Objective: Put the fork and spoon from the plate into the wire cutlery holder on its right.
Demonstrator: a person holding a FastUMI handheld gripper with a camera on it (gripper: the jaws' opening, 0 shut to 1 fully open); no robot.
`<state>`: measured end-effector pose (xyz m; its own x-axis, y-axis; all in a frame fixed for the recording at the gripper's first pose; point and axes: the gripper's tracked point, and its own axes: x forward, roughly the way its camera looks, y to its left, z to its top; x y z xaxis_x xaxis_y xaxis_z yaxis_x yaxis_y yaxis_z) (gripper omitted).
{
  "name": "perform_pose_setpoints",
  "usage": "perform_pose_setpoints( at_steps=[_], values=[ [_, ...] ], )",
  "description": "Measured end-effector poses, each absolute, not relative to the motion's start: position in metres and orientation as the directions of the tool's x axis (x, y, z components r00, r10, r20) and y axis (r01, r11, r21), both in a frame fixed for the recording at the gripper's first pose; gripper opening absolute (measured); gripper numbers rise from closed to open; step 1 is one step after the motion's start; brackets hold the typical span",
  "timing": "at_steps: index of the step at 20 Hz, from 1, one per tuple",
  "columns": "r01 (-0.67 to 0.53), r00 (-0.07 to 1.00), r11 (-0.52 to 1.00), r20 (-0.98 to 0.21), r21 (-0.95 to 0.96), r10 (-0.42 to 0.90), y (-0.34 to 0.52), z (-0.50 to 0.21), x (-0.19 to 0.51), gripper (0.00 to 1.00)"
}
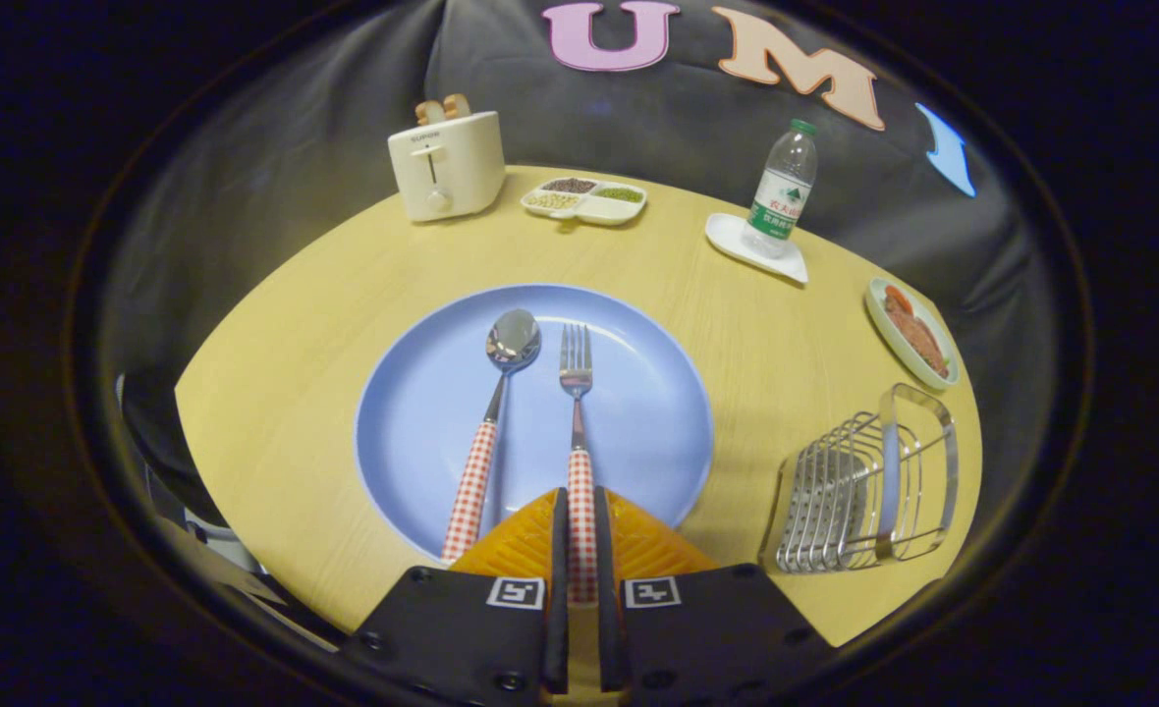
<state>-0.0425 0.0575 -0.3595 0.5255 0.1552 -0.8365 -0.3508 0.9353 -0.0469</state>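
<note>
Fork (577, 412) | handle pinched btwn tongs (579, 506) | spoon (497, 412) beside, on plate (658, 412)

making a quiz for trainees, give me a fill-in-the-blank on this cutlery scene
1. The gripper is shut on the handle of the ____.
2. The spoon lies on the blue ____.
3. The wire cutlery holder holds ____ utensils.
4. Bread slices stick up from the ____.

Missing words: fork; plate; no; toaster

Pretty plain booth: a light wood-grain surface (344, 324) with a curved far edge, and dark wrinkly cloth (658, 118) as the wall behind it, lit evenly.
</note>
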Motion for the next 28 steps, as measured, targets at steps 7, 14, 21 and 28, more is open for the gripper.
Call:
perform_pose_setpoints(
  at_steps=[7,14,21,28],
  values=[
    [-0.358,0.501,0.934,-0.845,-0.007,0.186,0.048,-0.336,-0.033,0.14],
    [-0.346,0.436,0.936,-0.874,0.06,0.217,0.049,-0.324,-0.037,0.12],
    [-0.266,0.399,0.948,-0.875,0.175,0.274,0.035,-0.285,-0.026,0.12],
    [-0.265,0.414,0.956,-0.881,0.124,0.23,-0.019,-0.237,-0.019,0.12]
  ],
)
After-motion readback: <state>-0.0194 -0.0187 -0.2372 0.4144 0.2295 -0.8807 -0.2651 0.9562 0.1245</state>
